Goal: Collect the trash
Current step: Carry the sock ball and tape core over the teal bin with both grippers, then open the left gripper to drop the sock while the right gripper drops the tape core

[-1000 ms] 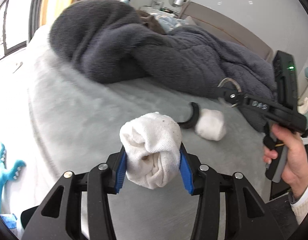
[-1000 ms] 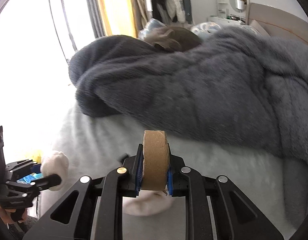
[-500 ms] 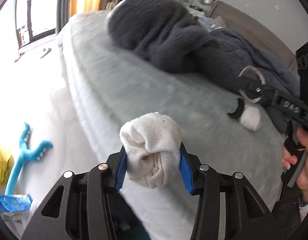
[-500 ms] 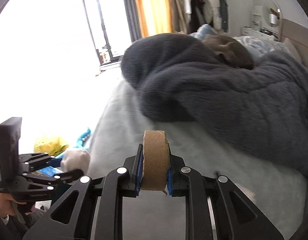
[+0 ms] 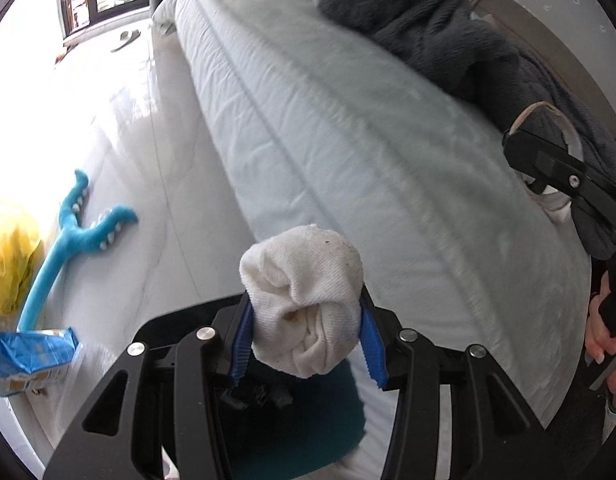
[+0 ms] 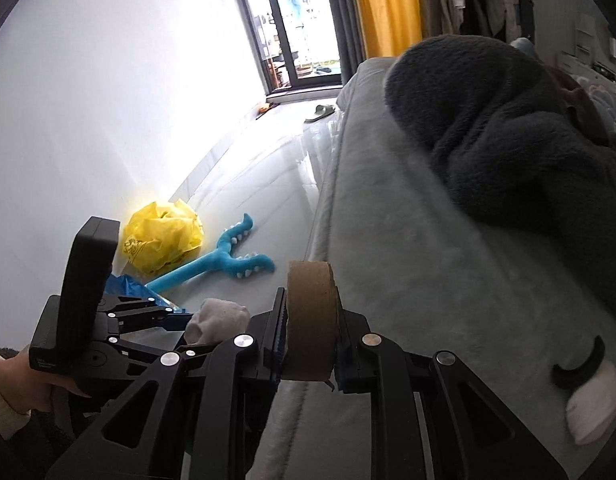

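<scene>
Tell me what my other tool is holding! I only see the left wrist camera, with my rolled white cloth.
Observer: Your right tool is shut on a brown cardboard tape ring, its curved band facing the camera.
Operator: Any more stuff on the bed?
Observer: A small white fabric bundle with a black band lies on the grey bed cover.
Operator: What's that yellow thing at my edge?
Observer: A crumpled yellow plastic bag, on the floor against the white wall.
</scene>
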Tool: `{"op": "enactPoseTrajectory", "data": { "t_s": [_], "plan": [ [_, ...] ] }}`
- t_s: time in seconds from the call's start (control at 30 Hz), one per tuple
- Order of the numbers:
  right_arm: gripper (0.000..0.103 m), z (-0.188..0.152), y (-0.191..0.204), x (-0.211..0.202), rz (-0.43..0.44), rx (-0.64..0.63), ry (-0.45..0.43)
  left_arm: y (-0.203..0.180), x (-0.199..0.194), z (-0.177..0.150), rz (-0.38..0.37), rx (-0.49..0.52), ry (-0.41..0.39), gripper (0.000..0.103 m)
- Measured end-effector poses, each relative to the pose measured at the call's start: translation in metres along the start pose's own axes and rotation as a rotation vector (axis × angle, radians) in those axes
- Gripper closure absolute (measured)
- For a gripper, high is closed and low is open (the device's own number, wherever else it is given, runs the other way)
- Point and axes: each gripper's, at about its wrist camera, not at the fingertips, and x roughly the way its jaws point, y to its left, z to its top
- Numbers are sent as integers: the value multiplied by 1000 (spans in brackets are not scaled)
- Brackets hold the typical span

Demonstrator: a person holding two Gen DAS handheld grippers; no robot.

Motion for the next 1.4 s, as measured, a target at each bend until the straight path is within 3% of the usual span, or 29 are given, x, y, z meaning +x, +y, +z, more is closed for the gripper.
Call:
{"op": "enactPoseTrajectory", "data": {
  "t_s": [0.37, 0.6, 0.7, 0.8, 0.87, 0.97, 1.4],
  "plan": [
    [83, -8, 64, 48, 72, -71, 112, 63, 17, -43, 13, -80, 136, 53],
    [83, -11, 80, 73, 79, -93, 169, 94, 29, -68, 4, -116, 241, 52],
    [83, -13, 86, 81, 83, -102, 195, 103, 32, -78, -11, -115, 283, 47],
    [83, -17, 95, 90, 83, -118, 224, 106, 30, -87, -10, -109, 304, 36],
    [83, -21, 100, 97, 78, -129, 244, 109, 26, -91, -6, -113, 303, 28],
    [83, -28, 106, 109, 69, -144, 277, 112, 20, -93, 0, -114, 299, 24],
    [83, -54, 121, 161, 68, -154, 424, 148, -17, -88, 37, -182, 165, 22]
  ]
}}
